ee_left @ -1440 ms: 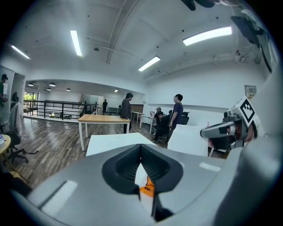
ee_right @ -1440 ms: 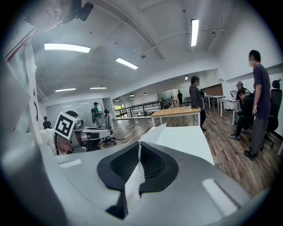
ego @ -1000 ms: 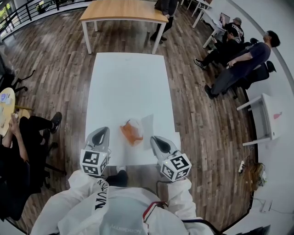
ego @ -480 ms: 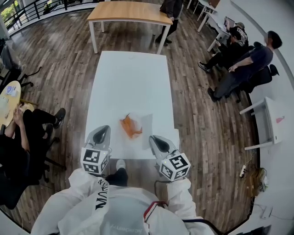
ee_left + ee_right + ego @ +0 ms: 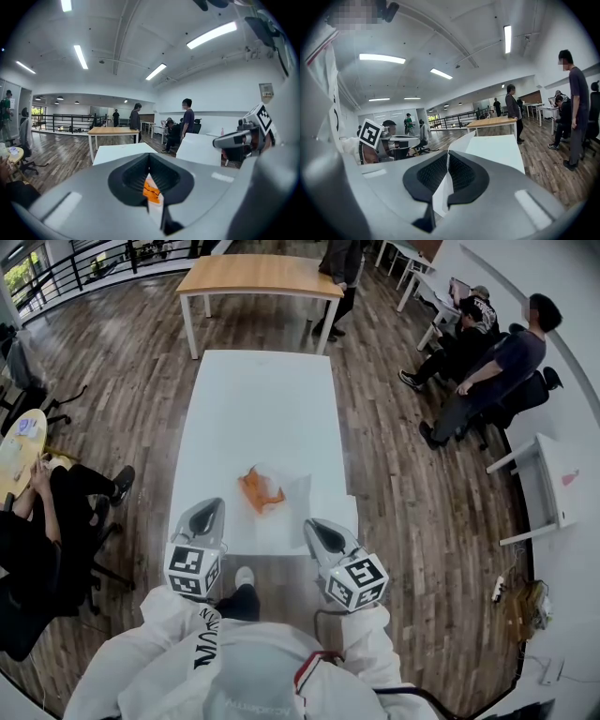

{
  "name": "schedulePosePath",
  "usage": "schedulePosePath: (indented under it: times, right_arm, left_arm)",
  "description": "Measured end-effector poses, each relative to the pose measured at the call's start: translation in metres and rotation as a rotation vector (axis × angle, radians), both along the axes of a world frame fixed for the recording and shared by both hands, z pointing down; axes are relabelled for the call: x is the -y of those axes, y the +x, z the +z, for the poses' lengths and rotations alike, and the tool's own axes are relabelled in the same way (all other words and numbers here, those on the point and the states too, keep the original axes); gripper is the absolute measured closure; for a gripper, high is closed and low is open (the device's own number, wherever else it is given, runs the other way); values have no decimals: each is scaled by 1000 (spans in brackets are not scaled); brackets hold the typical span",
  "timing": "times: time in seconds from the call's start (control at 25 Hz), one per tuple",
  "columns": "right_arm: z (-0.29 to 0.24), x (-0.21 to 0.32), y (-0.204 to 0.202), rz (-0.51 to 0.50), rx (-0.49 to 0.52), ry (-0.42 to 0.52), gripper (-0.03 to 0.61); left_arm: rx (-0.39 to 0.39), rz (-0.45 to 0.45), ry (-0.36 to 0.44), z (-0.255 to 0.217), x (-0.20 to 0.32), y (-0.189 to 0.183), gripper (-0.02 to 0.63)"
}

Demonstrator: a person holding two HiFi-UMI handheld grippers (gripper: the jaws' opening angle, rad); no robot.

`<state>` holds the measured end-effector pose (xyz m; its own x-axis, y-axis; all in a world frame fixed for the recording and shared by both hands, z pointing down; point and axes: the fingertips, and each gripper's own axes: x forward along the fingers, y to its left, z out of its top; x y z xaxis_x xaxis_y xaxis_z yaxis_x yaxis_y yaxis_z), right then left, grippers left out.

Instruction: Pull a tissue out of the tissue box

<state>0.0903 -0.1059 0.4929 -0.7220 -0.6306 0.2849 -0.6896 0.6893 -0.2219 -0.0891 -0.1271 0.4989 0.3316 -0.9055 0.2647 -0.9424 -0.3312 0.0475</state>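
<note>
In the head view a white tabletop runs away from the person. An orange pack lies on it, about midway between the left and right edges and a little back from the near edge. A white tissue spreads just right of the pack toward the near right corner, where it reaches the right gripper. It is white on white, so its outline is hard to trace, and I cannot tell whether it touches the pack. The left gripper hangs over the near edge by the near left corner, apart from the pack. A wooden table stands beyond the far edge, and people sit well off to the right. In the left gripper view the jaws meet at their tips. In the slot behind the tips a narrow white strip shows, with an orange patch that looks like the pack. I cannot tell whether anything is pinched there or it is only seen through the gap. The tabletop stretches ahead, a little to the left. In the right gripper view the jaws are closed on the tissue. The sheet runs through the slot and stands up in a fold past the tips, with the tabletop beyond it.
</note>
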Motion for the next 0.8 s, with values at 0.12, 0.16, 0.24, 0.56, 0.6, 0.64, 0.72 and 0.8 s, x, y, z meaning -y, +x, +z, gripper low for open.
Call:
schedulePosePath:
  times: [0.12, 0.16, 0.24, 0.56, 0.6, 0.64, 0.72, 0.8]
  right_arm:
    - [-2, -11, 6, 2, 3, 6, 574]
    - [-2, -15, 8, 2, 4, 9, 574]
    - [-3, -22, 12, 3, 7, 14, 574]
    - [-7, -55, 26, -3, 5, 36, 574]
    - [-8, -59, 28, -3, 4, 39, 574]
    - [-9, -62, 30, -2, 4, 42, 574]
    - [-10, -71, 33, -2, 4, 44, 574]
    - [-10, -82, 37, -3, 3, 47, 574]
  left_arm:
    - [3, 5, 11, -3, -10, 7, 614]
    - [3, 4, 14, -4, -14, 9, 614]
    - [2, 3, 21, -5, -22, 13, 614]
    - [-1, -3, 27, -6, -57, 26, 614]
    - [-2, -3, 28, -6, -61, 28, 614]
    - [-4, -2, 30, -6, -65, 31, 614]
    - [-7, 3, 35, -8, -73, 36, 614]
    - [-7, 7, 40, -8, -82, 42, 614]
